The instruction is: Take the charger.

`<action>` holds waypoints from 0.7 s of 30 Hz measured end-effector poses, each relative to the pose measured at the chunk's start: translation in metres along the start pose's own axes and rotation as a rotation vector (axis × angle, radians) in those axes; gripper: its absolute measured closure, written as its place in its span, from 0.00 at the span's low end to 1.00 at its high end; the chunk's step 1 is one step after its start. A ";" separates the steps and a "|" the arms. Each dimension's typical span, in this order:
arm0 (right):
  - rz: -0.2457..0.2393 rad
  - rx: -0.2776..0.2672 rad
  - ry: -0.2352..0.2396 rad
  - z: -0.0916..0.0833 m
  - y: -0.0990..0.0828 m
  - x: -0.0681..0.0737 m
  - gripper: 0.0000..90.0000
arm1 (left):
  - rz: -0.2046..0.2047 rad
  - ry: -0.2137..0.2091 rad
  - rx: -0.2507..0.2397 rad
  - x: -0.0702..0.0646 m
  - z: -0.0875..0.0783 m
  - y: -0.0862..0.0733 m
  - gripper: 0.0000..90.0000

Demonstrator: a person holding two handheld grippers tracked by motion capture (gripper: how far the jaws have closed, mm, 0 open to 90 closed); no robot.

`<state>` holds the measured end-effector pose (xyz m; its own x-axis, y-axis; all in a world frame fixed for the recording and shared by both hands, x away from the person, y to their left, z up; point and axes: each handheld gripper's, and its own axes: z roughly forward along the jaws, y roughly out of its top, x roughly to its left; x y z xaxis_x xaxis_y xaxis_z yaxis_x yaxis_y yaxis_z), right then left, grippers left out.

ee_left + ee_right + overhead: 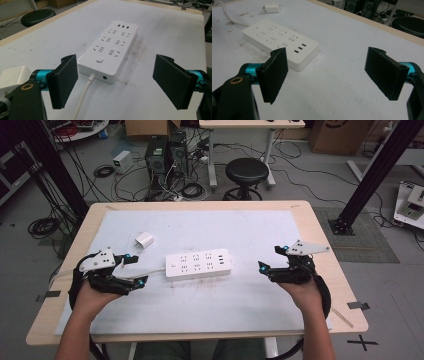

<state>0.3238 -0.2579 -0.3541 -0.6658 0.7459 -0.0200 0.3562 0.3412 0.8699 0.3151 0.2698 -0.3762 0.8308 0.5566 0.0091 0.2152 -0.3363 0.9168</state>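
The left gripper [134, 270] hangs with its jaws spread wide and nothing between them, just beside the corded end of the white power strip [199, 263], and the right gripper [268, 259] is likewise wide and empty, a little farther off the strip's other end. The strip lies flat near the middle of the white mat [240, 230], socket face up, with 6 outlets in 2 rows and 3 USB slots at the end toward the right gripper; its switch button [99, 60] sits at the corded end, where the white cable [83, 96] runs off past the left gripper's own camera. A small white charger [144, 240] rests apart on the mat, behind the strip and toward the left, untouched. In my judgement this is the approach step: both hands are lined up on either end of the strip and nothing has been gripped yet. The charger lies nearer the left gripper, so the likely next move is for that gripper to swing toward it and close on its body with the prongs free, while the right gripper steadies the strip so it does not slide when the charger is pressed into an outlet.
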 end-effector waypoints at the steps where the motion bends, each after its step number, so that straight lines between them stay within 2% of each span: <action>1: 0.000 0.001 -0.001 0.000 0.000 0.001 0.21 | 0.003 0.004 0.005 0.002 0.000 0.003 0.22; 8: -0.010 -0.013 -0.013 -0.005 0.005 0.001 0.21 | -0.011 0.047 0.019 0.023 0.011 0.019 0.22; 10: -0.007 -0.012 -0.012 -0.005 0.005 0.001 0.21 | -0.007 0.069 0.043 0.032 0.016 0.024 0.22; 14: -0.013 -0.011 -0.014 -0.003 0.004 0.001 0.21 | -0.053 0.084 0.046 0.049 0.024 0.031 0.22; 17: -0.019 -0.017 -0.011 -0.001 0.001 0.003 0.21 | -0.065 0.107 0.058 0.063 0.028 0.034 0.22; 19: -0.015 -0.015 -0.010 0.001 0.000 0.003 0.21 | -0.076 0.129 0.047 0.072 0.031 0.034 0.22; 21: -0.018 -0.011 -0.012 0.003 0.000 0.004 0.21 | -0.092 0.156 0.071 0.084 0.037 0.033 0.22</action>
<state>0.3232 -0.2536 -0.3554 -0.6643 0.7463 -0.0419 0.3365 0.3486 0.8748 0.4109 0.2770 -0.3602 0.7176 0.6965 -0.0070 0.3271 -0.3281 0.8862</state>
